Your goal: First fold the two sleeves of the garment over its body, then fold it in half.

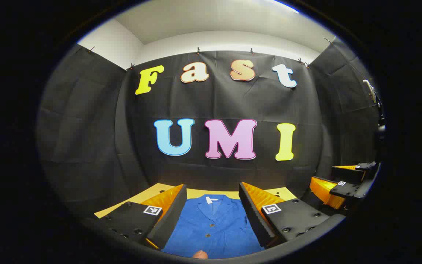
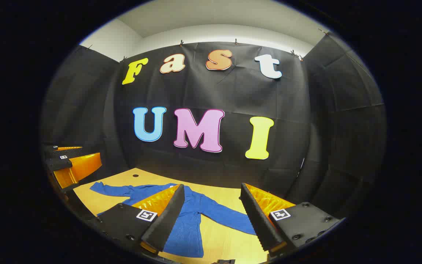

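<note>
In the left gripper view, the left tool [image 1: 213,216] sits at the bottom centre with its fingers apart and nothing between them. Between the fingers lies the blue button-front jacket [image 1: 213,227], seen from above its front: collar toward the top, a white neck tag, and buttons down the placket. The jacket rests on the yellow wooden surface [image 1: 196,192], visible as a narrow strip behind the collar. A small pale shape at the bottom edge touches the jacket's lower part; it cannot be identified. At the right edge of this view the right tool [image 1: 337,183] appears, held above the surface, fingers apart.

In the right gripper view, the right tool [image 2: 213,216] sits at the bottom centre, fingers apart and clamped on nothing. This view gives the wider layout: the jacket [image 2: 192,216] lies flat on the surface [image 2: 225,238], with one sleeve [image 2: 115,190] stretched toward the left of the frame and the other sleeve [image 2: 229,216] running toward the lower right. Both sleeves lie spread outward, not folded over the body. The tool's left finger hides part of the jacket's body. At the left edge the left tool [image 2: 68,161] shows, fingers apart.
</note>
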